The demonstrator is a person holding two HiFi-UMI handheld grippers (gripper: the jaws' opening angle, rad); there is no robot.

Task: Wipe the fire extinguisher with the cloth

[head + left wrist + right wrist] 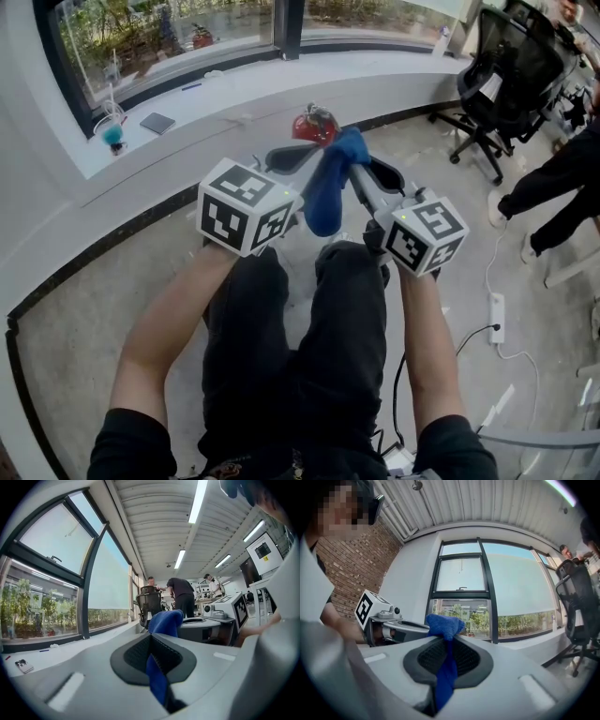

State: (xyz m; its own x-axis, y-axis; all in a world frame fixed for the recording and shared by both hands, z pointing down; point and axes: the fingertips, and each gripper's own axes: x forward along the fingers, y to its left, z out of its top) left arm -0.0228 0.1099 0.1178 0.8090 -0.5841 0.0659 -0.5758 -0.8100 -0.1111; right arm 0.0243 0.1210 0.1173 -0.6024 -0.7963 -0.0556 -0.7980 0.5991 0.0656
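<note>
I have the blue cloth clamped in both the left gripper and the right gripper — readying a wiping pad — while the red fire extinguisher stands on the floor just beyond, seemingly untouched.

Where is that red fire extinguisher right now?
In the head view the fire extinguisher sits on the floor at the foot of the white window ledge, just beyond the blue cloth.
</note>
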